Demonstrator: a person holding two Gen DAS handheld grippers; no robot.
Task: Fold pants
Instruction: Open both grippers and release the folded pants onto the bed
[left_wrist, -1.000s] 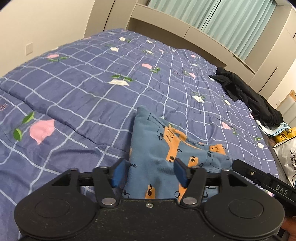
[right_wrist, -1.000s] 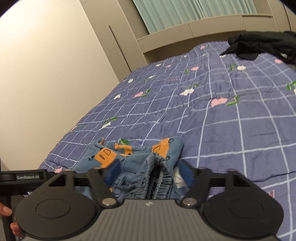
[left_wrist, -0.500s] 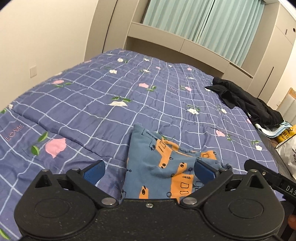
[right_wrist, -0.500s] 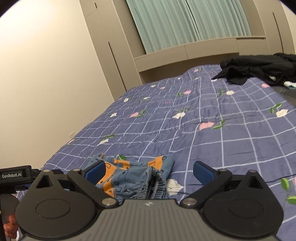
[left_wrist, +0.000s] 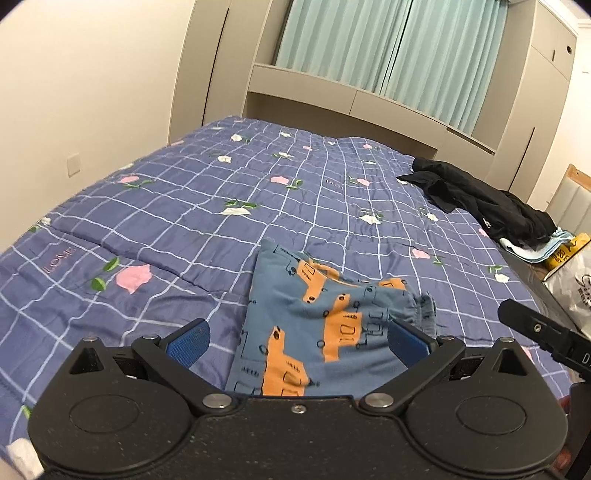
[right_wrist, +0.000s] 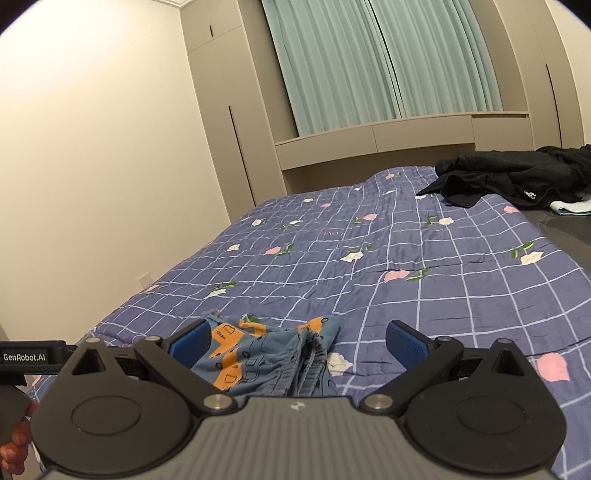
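Observation:
The blue pants with orange vehicle prints (left_wrist: 317, 314) lie folded in a small bundle on the purple checked quilt (left_wrist: 184, 206) near the bed's front edge. My left gripper (left_wrist: 297, 341) is open and empty, raised just behind the bundle, its blue pads spread wide. In the right wrist view the pants (right_wrist: 273, 354) show their gathered waistband side. My right gripper (right_wrist: 297, 341) is open and empty, lifted back from the pants. The pants' near edge is hidden behind both gripper bodies.
A black garment (left_wrist: 480, 199) lies at the bed's far right, also in the right wrist view (right_wrist: 517, 177). A light blue cloth (left_wrist: 535, 247) and bags (left_wrist: 569, 273) sit beside the bed. A wall (right_wrist: 92, 166) is left; cabinets and curtains (left_wrist: 369, 48) are behind.
Both grippers opened fully, let go of the pants, and lifted up and back from the bundle. The pants stayed folded on the quilt.

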